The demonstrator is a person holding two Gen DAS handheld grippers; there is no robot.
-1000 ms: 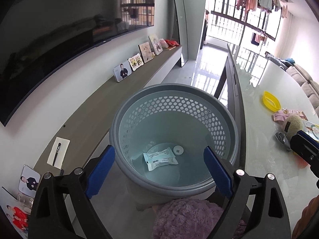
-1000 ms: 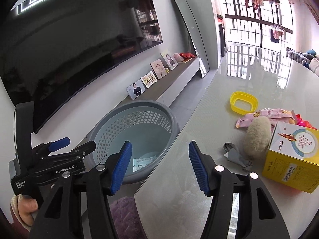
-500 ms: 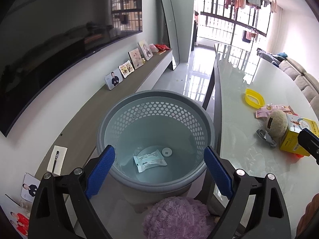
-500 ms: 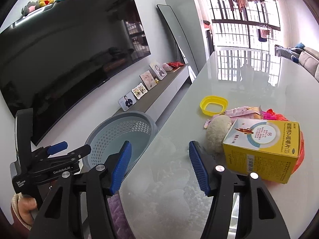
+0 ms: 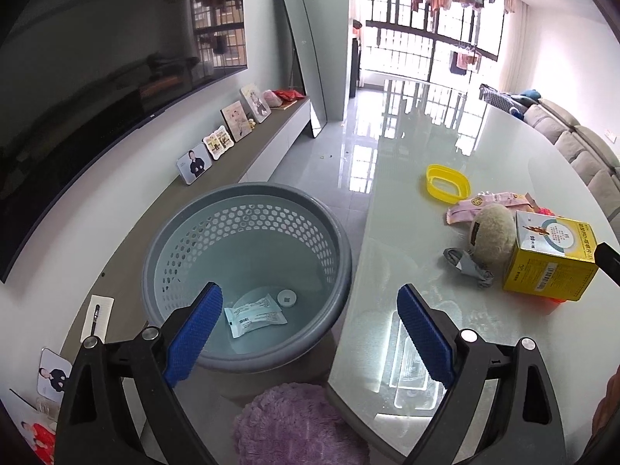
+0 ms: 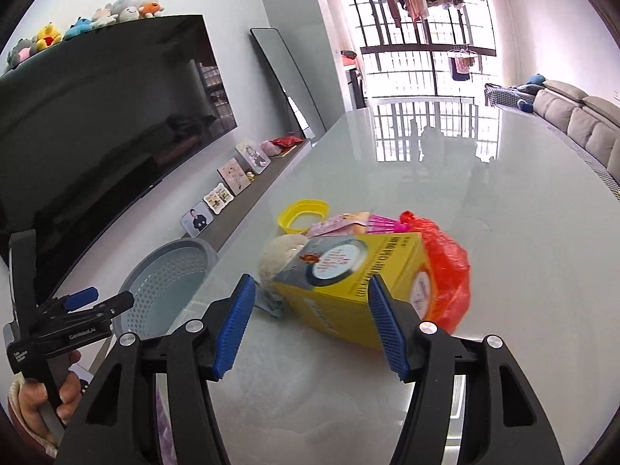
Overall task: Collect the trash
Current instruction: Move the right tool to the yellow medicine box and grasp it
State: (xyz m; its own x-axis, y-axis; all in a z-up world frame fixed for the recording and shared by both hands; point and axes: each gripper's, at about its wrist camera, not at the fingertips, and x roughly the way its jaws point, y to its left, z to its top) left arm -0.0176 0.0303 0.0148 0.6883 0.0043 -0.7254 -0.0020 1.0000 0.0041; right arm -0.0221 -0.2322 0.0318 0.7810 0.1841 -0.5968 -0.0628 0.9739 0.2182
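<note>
Right gripper (image 6: 312,321) is seen with jaws apart and nothing clamped; the yellow box (image 6: 348,279) lies on the glass table (image 6: 484,271) just ahead, framed between the blue pads but not touched. Left gripper (image 5: 310,333) is also held with jaws apart and empty, over the near rim of the grey basket (image 5: 248,271), which stands beside the table edge. A white sachet (image 5: 255,316) and a small white cap (image 5: 287,297) are already noted in the basket bottom.

Remaining trash is clustered on the table: yellow box, fuzzy ball (image 5: 492,238), crumpled grey wrapper (image 5: 467,267), pink packet (image 5: 488,207), yellow lid (image 5: 447,186), red plastic bag (image 6: 441,267).

Risks, as judged:
- The box looks nearly as wide as the jaw gap; a corner may be struck and the box pushed along the slick glass instead of being entered.
- The ball and wrapper touch or crowd the box's far side; they may be dragged or rolled off the table edge.
- The red bag sits against the box; it may be snagged and pulled along.
- A light cardboard box may be crushed or may pivot if pinched off-centre.
</note>
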